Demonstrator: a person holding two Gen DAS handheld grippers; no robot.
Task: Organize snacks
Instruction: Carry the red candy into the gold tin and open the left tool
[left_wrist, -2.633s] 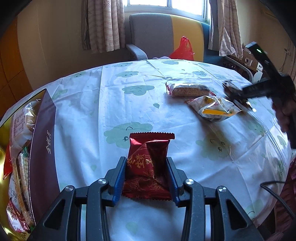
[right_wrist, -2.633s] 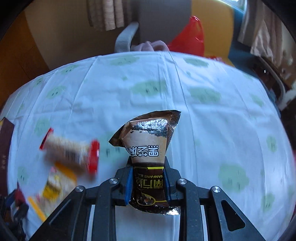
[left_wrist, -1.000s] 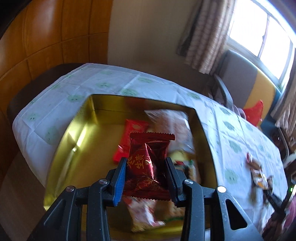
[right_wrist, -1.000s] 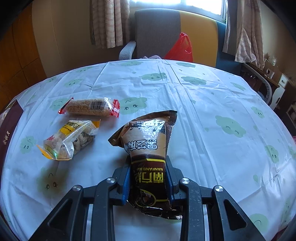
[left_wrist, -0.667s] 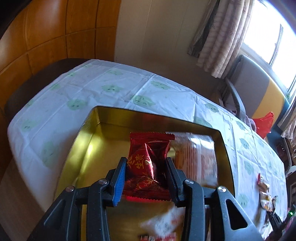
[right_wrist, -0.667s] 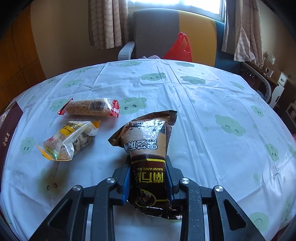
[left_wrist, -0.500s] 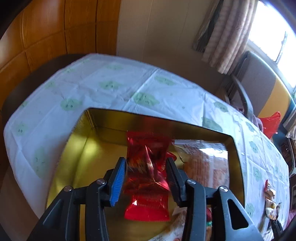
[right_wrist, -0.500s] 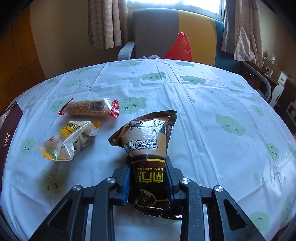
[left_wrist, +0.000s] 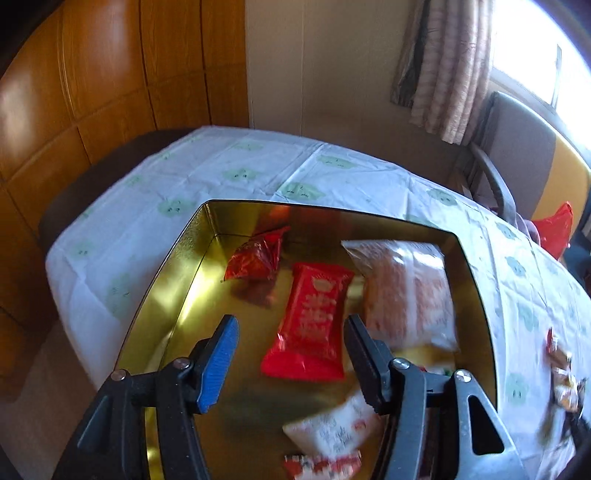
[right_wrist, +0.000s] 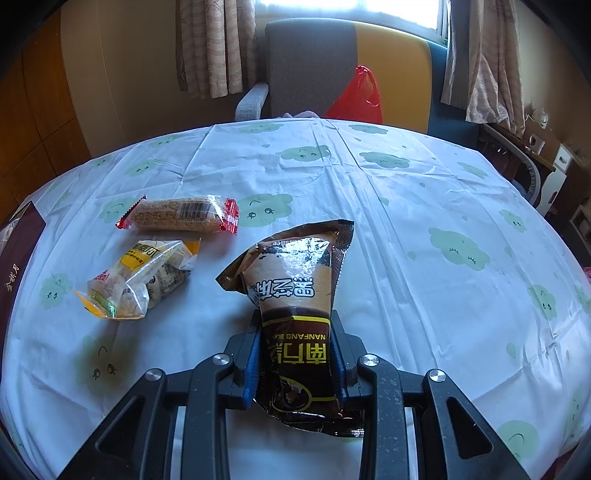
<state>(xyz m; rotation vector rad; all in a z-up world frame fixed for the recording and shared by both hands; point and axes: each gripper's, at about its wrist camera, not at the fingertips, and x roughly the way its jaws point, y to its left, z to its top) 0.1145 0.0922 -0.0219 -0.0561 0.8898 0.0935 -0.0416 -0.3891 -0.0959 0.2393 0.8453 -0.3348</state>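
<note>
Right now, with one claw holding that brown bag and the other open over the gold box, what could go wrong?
The right gripper pinches only the bottom of the brown snack bag, so the tall top may flop or slip while carried. The gold tin sits near the table's edge; a bump from the open left gripper could push it toward the edge. Two snacks on the tablecloth, the grain bar and yellow packet, could get knocked on the way.

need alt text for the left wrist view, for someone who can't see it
The left gripper hangs open and empty over a gold tin on a table with a white cloud-print cloth. In the tin lie a flat red packet, a crumpled dark red packet, a large clear bag and a white packet. Wood panelling and a curtained window stand behind.
</note>
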